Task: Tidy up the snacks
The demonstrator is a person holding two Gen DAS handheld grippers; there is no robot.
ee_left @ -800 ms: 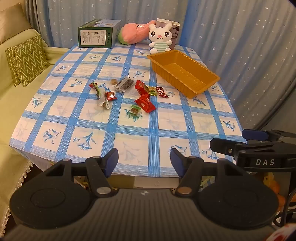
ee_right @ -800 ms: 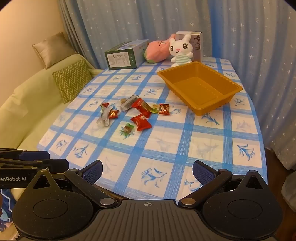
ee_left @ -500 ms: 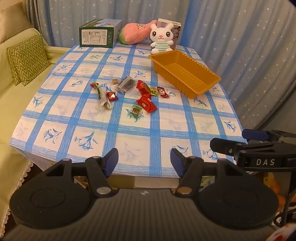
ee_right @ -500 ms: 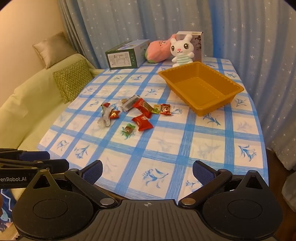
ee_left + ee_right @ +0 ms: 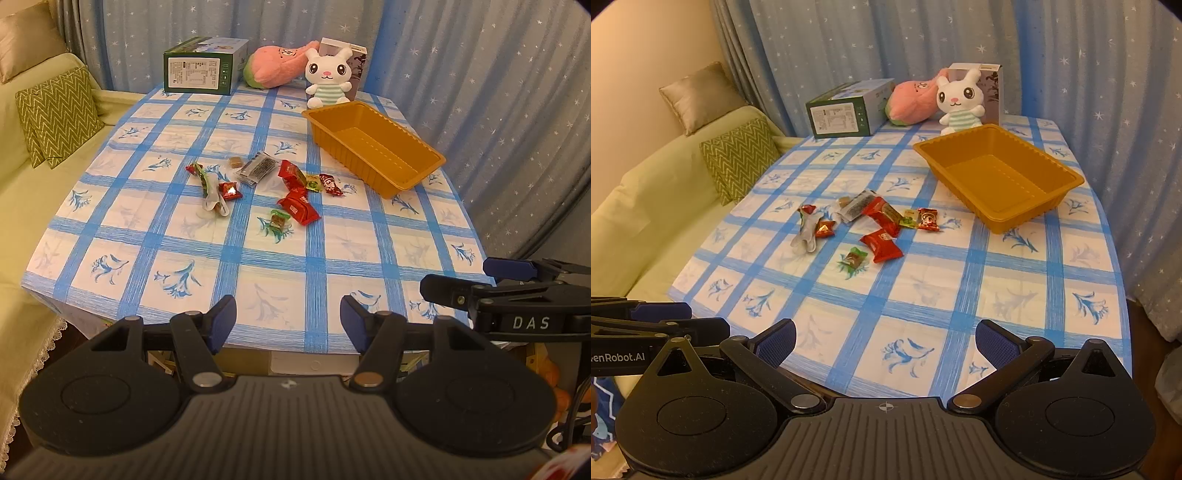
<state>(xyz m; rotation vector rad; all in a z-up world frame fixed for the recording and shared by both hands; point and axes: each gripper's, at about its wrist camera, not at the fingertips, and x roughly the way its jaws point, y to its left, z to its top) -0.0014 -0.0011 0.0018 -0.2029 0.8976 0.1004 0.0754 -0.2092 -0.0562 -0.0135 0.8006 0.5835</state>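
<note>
— So where do the snacks sit?
— Scattered loose near the middle of the counter, on the blue checked cloth, left of the orange tray, which holds nothing I can see. Two red packets lie nearest the tray side; a small green-wrapped sweet sits closest to the cameras.
— Can you read any wrappers?
— No, too small and glossy. One pale crumpled wrapper may be a snack or just rubbish; I cannot tell.
— And the fingers?
— Left gripper has its fingers spread apart with nothing between them, hanging over the near counter edge. Right gripper is spread wider, also holding nothing.
— Anything cut off?
— The white rabbit toy hides the lower part of the box behind it, and a pink plush is partly covered too. Below the counter edge it is dark and unclear
</note>
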